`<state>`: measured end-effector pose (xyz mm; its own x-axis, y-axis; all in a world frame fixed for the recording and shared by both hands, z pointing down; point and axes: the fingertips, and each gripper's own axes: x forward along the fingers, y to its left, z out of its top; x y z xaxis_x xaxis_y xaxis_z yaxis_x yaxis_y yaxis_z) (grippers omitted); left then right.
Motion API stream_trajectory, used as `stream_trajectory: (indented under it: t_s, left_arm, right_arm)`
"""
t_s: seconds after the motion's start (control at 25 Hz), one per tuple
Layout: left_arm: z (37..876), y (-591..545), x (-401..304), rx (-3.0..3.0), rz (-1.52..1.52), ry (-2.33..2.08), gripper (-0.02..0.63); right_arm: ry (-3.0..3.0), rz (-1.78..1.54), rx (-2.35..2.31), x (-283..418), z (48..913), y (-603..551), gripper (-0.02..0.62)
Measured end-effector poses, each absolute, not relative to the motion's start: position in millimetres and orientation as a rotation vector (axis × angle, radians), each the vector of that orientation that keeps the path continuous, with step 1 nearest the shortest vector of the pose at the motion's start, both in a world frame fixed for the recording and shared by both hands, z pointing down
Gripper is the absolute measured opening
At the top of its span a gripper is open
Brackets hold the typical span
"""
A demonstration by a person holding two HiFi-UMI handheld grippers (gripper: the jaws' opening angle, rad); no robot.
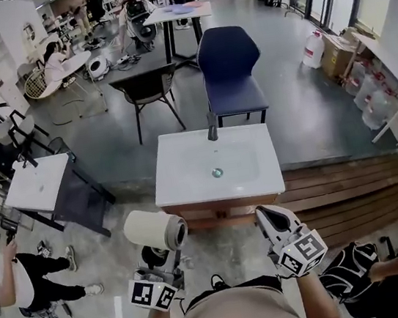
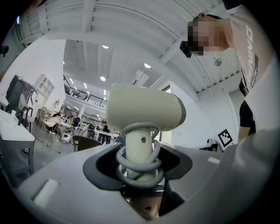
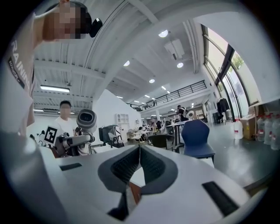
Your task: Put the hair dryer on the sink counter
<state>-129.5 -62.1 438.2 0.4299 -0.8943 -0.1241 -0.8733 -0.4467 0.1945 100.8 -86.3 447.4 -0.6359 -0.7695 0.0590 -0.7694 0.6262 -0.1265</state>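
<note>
A cream hair dryer point(image 1: 155, 230) with its grey cord coiled round the handle is held upright in my left gripper point(image 1: 162, 260), just short of the white sink counter point(image 1: 181, 187). In the left gripper view the jaws are shut on the hair dryer's point(image 2: 144, 113) handle, with the barrel above them. My right gripper point(image 1: 271, 217) hangs at the counter's near right corner, shut with nothing between its jaws. In the right gripper view the gripper point(image 3: 139, 151) has its pads pressed together, and the hair dryer point(image 3: 86, 119) shows at the left.
The counter has a basin with a drain point(image 1: 217, 172) and a dark tap point(image 1: 212, 126) at its far edge. Behind it stand a blue chair point(image 1: 230, 68) and a black chair point(image 1: 145, 88). A second white counter point(image 1: 36, 185) is at left. A black bag point(image 1: 353, 272) lies at right.
</note>
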Motion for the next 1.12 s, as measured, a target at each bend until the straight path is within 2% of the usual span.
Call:
stream_trajectory:
  t_s: [0.44, 1.12]
  left_arm:
    - [460, -119, -166, 2.575, -0.283, -1.539, 0.236]
    - [469, -228, -147, 2.504, -0.272, -1.608, 0.236]
  right_arm:
    - [2.803, -0.218, -1.439, 72, 455, -139, 0.008]
    - [2.878, -0.211, -1.312, 83, 461, -263, 0.008]
